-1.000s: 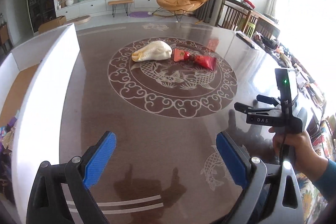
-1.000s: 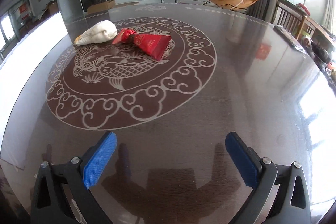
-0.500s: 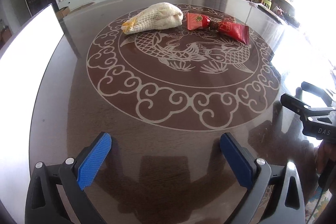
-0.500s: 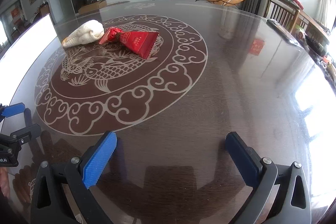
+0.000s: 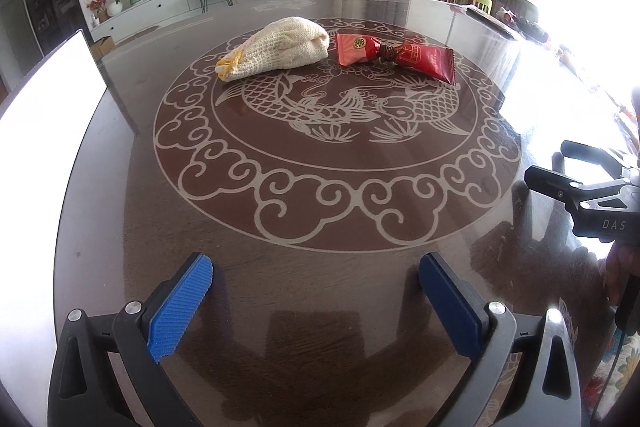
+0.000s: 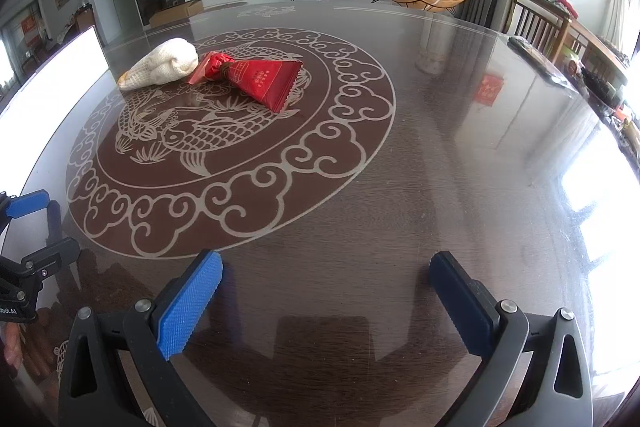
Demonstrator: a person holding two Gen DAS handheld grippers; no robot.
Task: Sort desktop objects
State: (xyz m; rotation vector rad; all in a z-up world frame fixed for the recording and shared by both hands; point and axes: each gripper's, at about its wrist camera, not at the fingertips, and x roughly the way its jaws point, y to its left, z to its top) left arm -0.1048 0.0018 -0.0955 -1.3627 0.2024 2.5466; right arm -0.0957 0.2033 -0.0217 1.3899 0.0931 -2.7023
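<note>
My left gripper (image 5: 314,293) sits at the bottom of its frame with its blue pads (image 5: 182,305) spread wide apart over bare table (image 5: 320,327), nothing between them, and my right gripper (image 6: 326,293) hangs the same way at the bottom of its own frame, jaws apart and empty. The cream knitted bundle (image 5: 276,47) with its yellow end lies in the upper middle of the left view, on the fish medallion (image 5: 340,103), and the red foil packet (image 5: 396,57) lies just to its right, the two close together or barely touching. A white panel (image 5: 44,99) stands along the left edge of that frame.
</note>
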